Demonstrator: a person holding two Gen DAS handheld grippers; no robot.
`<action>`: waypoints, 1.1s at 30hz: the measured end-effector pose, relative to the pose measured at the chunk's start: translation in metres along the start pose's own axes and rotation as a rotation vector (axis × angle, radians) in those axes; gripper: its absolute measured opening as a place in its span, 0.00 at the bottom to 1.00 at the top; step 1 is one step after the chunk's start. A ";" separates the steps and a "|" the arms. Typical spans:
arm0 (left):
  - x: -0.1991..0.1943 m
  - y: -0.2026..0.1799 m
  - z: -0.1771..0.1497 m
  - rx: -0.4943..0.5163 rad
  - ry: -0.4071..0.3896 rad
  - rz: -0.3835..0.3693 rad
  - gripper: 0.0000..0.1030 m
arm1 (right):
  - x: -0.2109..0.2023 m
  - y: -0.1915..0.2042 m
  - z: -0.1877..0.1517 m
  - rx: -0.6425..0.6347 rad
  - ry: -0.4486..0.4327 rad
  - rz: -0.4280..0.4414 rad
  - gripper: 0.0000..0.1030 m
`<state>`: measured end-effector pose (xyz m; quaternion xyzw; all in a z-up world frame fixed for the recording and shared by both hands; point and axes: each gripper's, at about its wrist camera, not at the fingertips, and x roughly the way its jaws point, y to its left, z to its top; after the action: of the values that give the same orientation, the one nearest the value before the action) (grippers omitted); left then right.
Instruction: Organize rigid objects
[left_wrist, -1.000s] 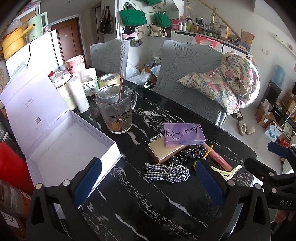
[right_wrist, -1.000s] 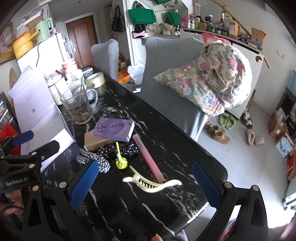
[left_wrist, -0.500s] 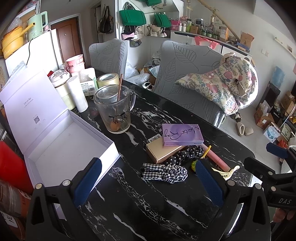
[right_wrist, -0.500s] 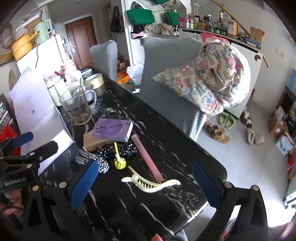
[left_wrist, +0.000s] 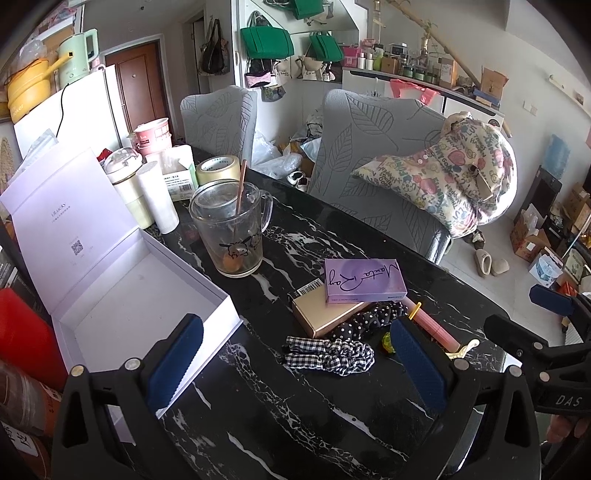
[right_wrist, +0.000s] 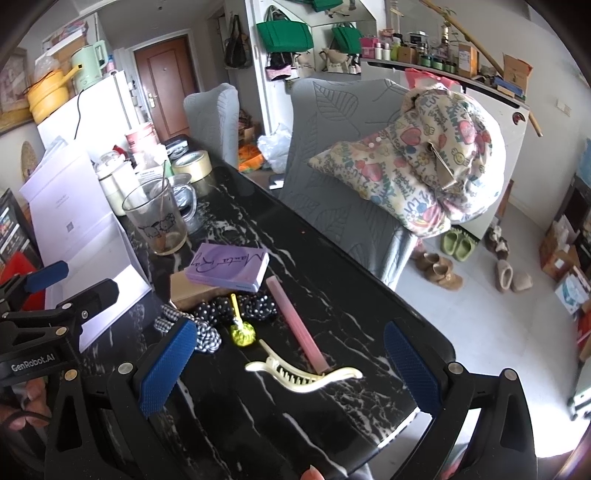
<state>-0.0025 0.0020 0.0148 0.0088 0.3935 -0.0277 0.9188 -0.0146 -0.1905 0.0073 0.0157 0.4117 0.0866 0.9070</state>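
Observation:
A purple box (left_wrist: 364, 281) (right_wrist: 227, 270) lies on top of a gold box (left_wrist: 325, 318) (right_wrist: 188, 291) on the black marble table (left_wrist: 258, 413). Beside them are a pink stick (right_wrist: 297, 325), a cream hair claw (right_wrist: 303, 373), a yellow-green lollipop (right_wrist: 242, 328), a dotted scrunchie (left_wrist: 365, 321) and a checked scrunchie (left_wrist: 328, 354). An open white gift box (left_wrist: 125, 295) sits at the left with nothing inside. My left gripper (left_wrist: 295, 365) hovers open above the table near the checked scrunchie. My right gripper (right_wrist: 288, 369) is open over the hair claw.
A glass mug (left_wrist: 232, 232) with a stick in it stands behind the boxes. Tape roll (left_wrist: 218, 170), cups and cartons crowd the far left end. Grey chairs (left_wrist: 376, 166) and a patterned cushion (left_wrist: 454, 177) flank the table's right edge (right_wrist: 417, 410).
Both grippers have drifted slightly forward toward the objects. Nothing on the table has moved, and both stay open.

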 end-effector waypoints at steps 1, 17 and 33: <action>0.001 0.000 0.000 -0.001 0.004 -0.003 1.00 | 0.000 -0.001 0.000 -0.001 0.000 0.003 1.00; 0.023 -0.013 -0.014 -0.022 0.060 -0.083 1.00 | 0.016 -0.015 -0.007 -0.015 0.023 0.065 1.00; 0.075 -0.021 -0.028 -0.023 0.106 -0.108 1.00 | 0.054 -0.037 -0.025 0.011 0.101 0.116 1.00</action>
<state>0.0275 -0.0210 -0.0587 -0.0215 0.4418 -0.0721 0.8939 0.0064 -0.2194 -0.0532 0.0402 0.4560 0.1372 0.8784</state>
